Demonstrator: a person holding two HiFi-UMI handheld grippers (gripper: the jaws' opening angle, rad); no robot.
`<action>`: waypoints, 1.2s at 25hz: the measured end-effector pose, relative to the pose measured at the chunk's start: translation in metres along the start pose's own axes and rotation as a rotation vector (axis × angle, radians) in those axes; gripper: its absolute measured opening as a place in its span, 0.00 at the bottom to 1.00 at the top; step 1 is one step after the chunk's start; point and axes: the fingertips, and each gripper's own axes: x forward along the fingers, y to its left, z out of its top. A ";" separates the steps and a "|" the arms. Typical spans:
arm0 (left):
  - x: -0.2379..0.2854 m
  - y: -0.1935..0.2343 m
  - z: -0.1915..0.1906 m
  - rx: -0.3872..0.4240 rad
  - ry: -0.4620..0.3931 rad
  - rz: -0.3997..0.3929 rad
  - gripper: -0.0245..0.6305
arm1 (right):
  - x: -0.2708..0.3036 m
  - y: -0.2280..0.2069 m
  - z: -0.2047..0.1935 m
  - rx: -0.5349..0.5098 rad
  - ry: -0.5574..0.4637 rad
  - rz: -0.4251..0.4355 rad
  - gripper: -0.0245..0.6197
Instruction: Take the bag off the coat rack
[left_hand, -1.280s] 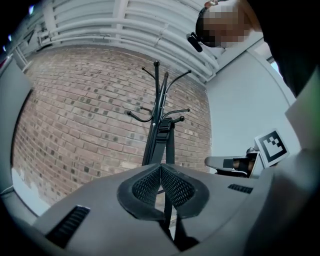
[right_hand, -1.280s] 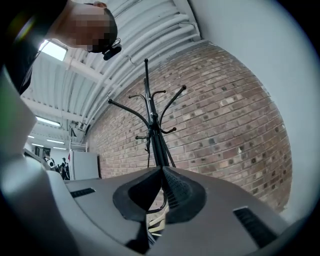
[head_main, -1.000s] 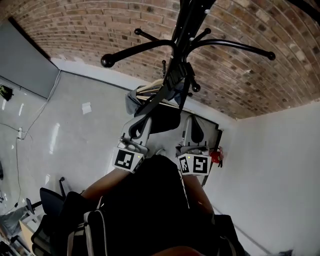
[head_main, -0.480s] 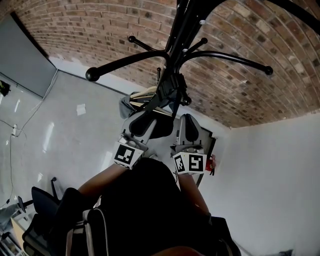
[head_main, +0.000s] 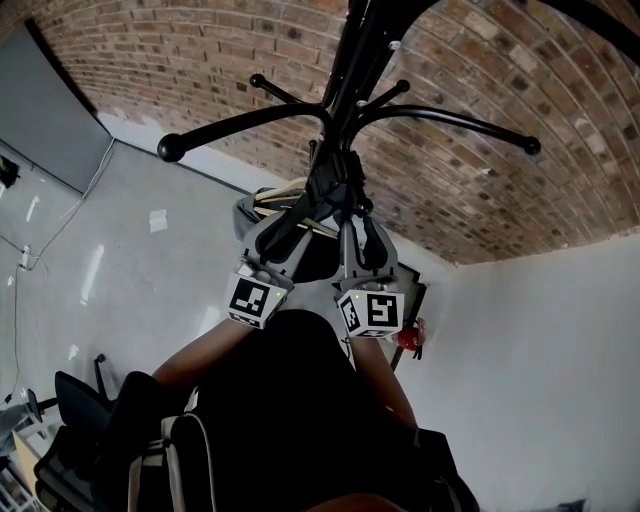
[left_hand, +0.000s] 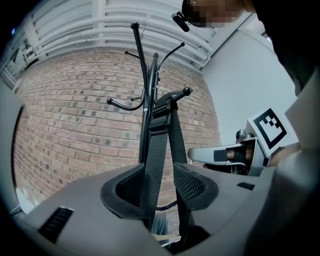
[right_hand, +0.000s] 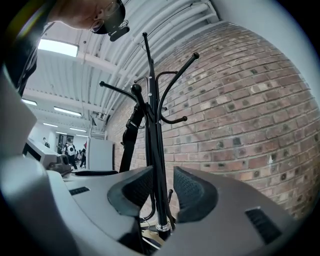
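While bag strap (left_hand: 157, 150) hangs looped over coat rack (right_hand: 155, 125) hook, left hand-held gripper (left_hand: 161, 183) jaws have just been opening, now wide, strap between them unclamped. Right hand-held gripper (right_hand: 162, 187) jaws apart astride rack pole.

**Two grippers raised at the coat rack**

A black coat rack (head_main: 350, 70) fills the upper centre against a brick wall (head_main: 200, 50). A black strap (head_main: 305, 210) hangs from it down to the left gripper (head_main: 285, 235), whose fingers have just been opening around it. The right gripper (head_main: 360, 240) reaches up just beside it.
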 end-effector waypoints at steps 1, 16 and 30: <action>0.001 0.000 0.001 -0.001 -0.002 0.002 0.30 | 0.003 0.001 -0.001 -0.006 0.005 0.005 0.21; 0.025 0.004 -0.003 0.037 -0.013 0.042 0.30 | 0.039 0.004 -0.012 -0.056 0.074 0.052 0.21; 0.040 0.014 0.007 0.002 -0.044 0.038 0.21 | 0.051 0.005 -0.003 -0.078 0.056 0.050 0.08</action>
